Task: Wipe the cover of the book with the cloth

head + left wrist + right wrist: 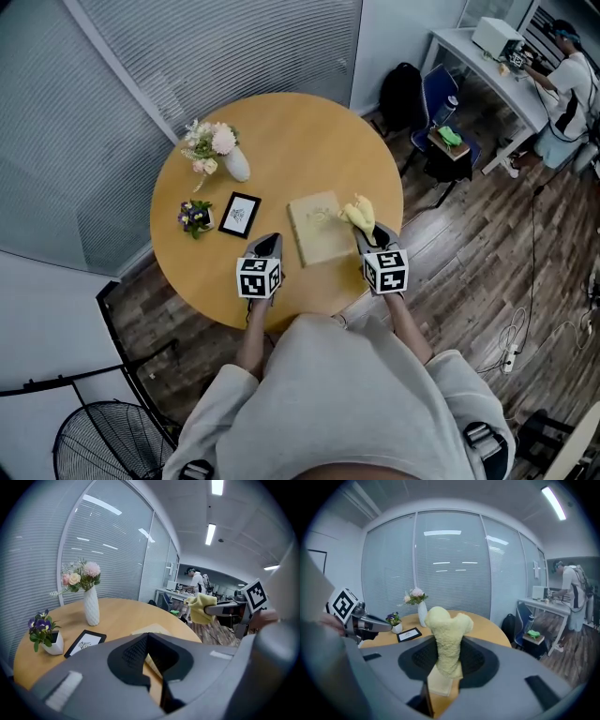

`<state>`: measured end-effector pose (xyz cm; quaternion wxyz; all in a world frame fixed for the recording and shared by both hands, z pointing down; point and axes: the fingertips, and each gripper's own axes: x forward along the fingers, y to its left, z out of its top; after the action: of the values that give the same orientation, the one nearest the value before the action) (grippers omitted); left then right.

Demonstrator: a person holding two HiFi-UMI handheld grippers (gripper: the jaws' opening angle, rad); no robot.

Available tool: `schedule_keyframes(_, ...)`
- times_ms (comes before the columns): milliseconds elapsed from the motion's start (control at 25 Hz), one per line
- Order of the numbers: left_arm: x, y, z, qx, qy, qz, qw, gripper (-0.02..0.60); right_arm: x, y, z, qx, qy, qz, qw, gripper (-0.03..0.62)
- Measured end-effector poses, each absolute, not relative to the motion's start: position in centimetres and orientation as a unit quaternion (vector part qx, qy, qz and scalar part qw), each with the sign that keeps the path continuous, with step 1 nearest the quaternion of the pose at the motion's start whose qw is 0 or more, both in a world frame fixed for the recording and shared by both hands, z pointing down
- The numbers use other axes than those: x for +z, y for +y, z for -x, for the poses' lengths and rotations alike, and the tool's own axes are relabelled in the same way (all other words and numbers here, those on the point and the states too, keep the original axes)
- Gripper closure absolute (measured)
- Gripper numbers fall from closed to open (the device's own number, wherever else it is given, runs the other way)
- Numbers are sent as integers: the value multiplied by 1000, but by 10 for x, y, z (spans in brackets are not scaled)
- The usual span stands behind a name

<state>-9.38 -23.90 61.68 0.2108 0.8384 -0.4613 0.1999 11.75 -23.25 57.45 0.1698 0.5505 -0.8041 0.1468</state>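
Right hand-held gripper (366, 231) clenched on the yellow cloth (357, 212).
The cloth is at the tan book's (316, 228) 3 o'clock edge; the book lies at the round worktop's (291, 131) 4 o'clock. Left hand-held gripper (268, 247) clenched, empty.

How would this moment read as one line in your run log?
phase: wipe not begun | right gripper: shut on fluffy yellow cloth, raised over right edge of tan book | left gripper: shut, empty, left of book
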Motion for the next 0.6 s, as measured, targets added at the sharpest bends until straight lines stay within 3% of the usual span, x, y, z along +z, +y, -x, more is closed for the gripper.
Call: schedule_keyframes(600,609,-241,95,197,-469,-837,202,572,562,-233,-94,115,-825,-524,177,470)
